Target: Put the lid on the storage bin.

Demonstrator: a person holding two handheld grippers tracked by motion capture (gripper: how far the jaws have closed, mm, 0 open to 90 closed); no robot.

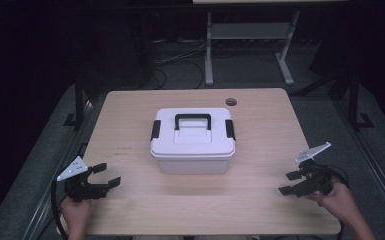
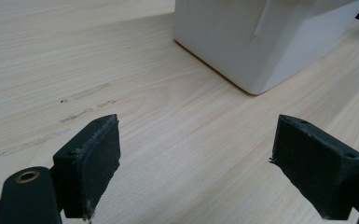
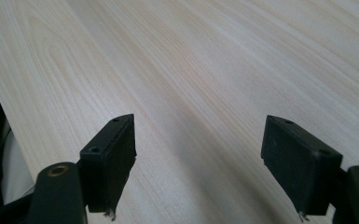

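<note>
Nothing's really started as far as I can tell. Nearest the person, the left gripper (image 1: pixel 103 175) and right gripper (image 1: pixel 291 182) both sit low over the counter (image 1: pixel 130 210) at its front corners, jaws spread wide with nothing between them. Further back, mid-counter, the white storage box (image 1: pixel 193 141) sits untouched, lid on, black handle (image 1: pixel 193 120) flat, side latches apparently shut. Reaching and opening all look left to do.

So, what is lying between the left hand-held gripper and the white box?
Nothing: in the high view, only bare table separates the left hand-held gripper from the white box.
</note>
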